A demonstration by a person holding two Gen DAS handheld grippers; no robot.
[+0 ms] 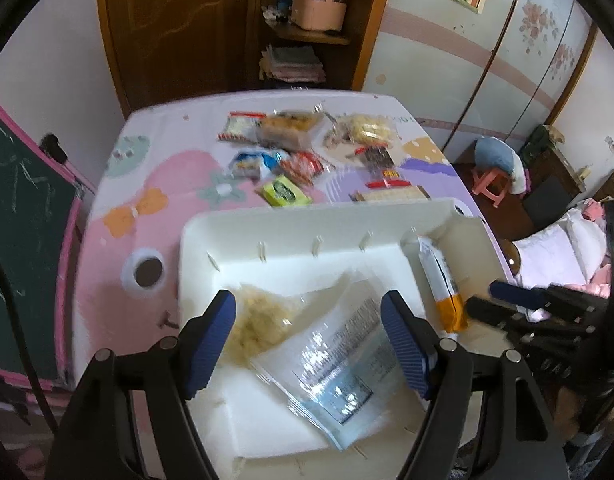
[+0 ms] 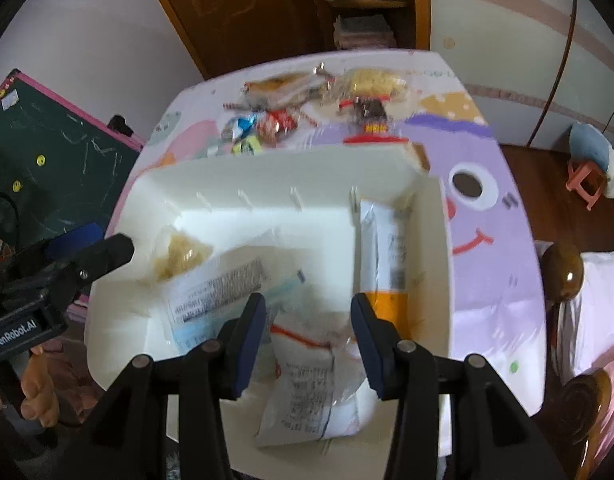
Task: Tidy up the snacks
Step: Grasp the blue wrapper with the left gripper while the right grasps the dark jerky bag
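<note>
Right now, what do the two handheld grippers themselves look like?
Both match: the left gripper and right gripper have black angular linkage arms with round silver pivot pins and flat blue ribbed pads. White "GenRobot.AI" lettering marks the left gripper's black body. A dark cable curves beside it.

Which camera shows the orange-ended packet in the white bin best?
The right wrist view. There the orange-ended packet lies whole along the bin's right wall, close to the lens, though blurred. The left wrist view shows the packet smaller, at the bin's right edge.
</note>
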